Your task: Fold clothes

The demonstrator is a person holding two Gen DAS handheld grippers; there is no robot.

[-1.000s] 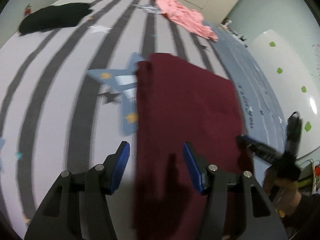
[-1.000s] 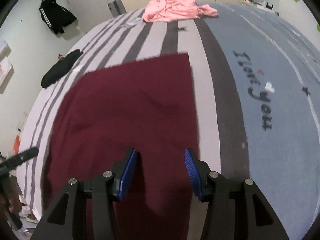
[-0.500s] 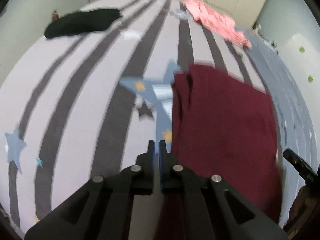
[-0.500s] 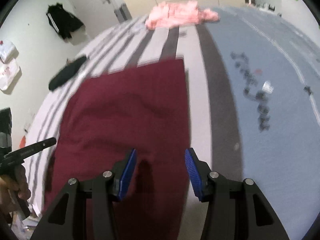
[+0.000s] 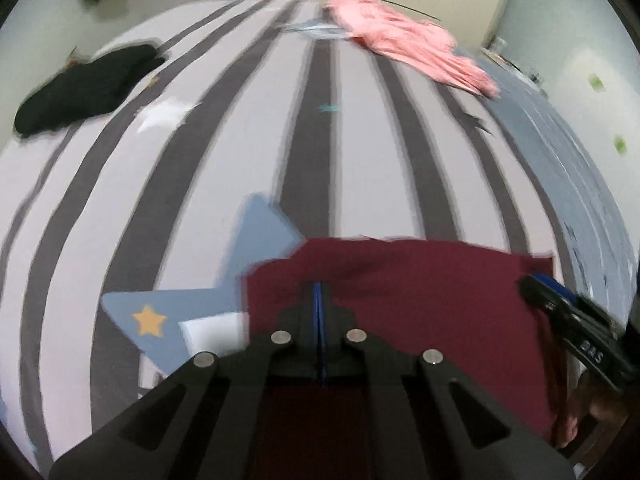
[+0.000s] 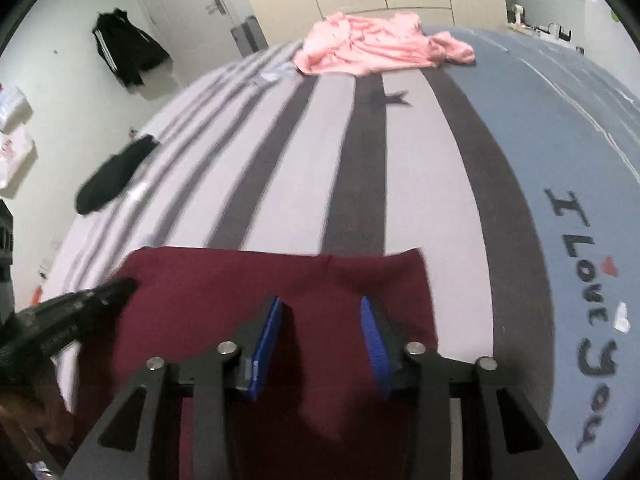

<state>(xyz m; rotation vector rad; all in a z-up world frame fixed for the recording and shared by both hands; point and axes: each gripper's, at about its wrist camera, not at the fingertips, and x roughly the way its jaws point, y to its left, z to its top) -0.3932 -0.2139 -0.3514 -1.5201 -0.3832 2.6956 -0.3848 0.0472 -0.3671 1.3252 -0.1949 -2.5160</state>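
Maroon garment lay on the striped bedspread at its near edge, its far hem running straight across the grey and dark stripes. On its left side it partly covered a blue star patch printed on the cover. The left gripper sat over the maroon cloth with its blue pads pressed flat together — whether any fabric was caught between them could not be made out. The right gripper hovered over the same cloth with its jaws spread apart, nothing between them. Farther up the bed lay a crumpled pink garment, and a black garment rested near the left edge — well apart from the maroon one.
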